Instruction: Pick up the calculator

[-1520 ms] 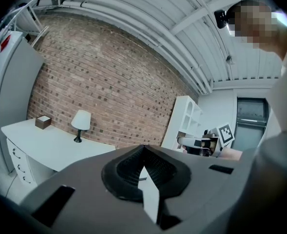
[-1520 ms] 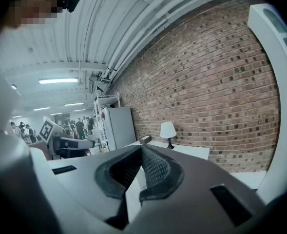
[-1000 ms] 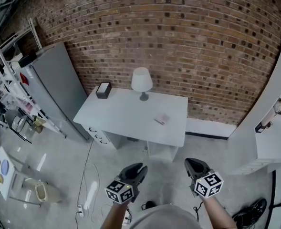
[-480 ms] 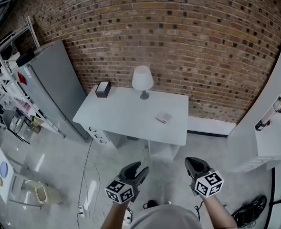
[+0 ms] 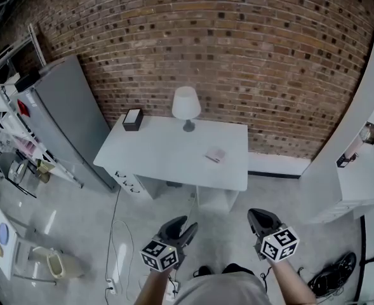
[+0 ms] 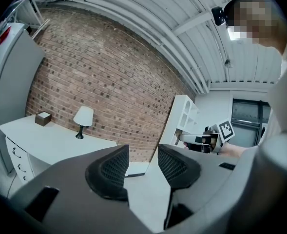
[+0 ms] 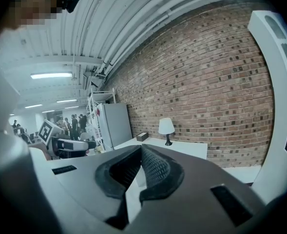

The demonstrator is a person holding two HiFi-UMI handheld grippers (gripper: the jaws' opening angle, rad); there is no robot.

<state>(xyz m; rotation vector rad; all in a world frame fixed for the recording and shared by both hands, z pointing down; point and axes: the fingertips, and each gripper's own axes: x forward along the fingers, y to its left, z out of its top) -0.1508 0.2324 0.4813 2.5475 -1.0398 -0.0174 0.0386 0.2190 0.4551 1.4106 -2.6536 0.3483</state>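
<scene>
The calculator point(image 5: 215, 155), small and pale, lies flat on the right part of the white desk point(image 5: 167, 161) against the brick wall. My grippers hang low in the head view, over the floor and well short of the desk. The left gripper point(image 5: 183, 226) point(image 6: 143, 152) is open, with only floor and wall showing between its black ribbed pads point(image 6: 113, 165). The right gripper point(image 5: 261, 216) point(image 7: 140, 149) has its pads meeting at the tips and holds nothing. Neither gripper view shows the calculator clearly.
On the desk stand a white lamp point(image 5: 186, 105) and a dark box point(image 5: 133, 119). A grey fridge point(image 5: 66, 122) stands to its left, a white shelf unit point(image 5: 355, 176) to its right. A cable and power strip point(image 5: 112, 262) lie on the floor.
The left gripper's jaws stand a little wider than a second ago. The desk has shifted slightly up and to the left in the head view. Both grippers stay low in the frame.
</scene>
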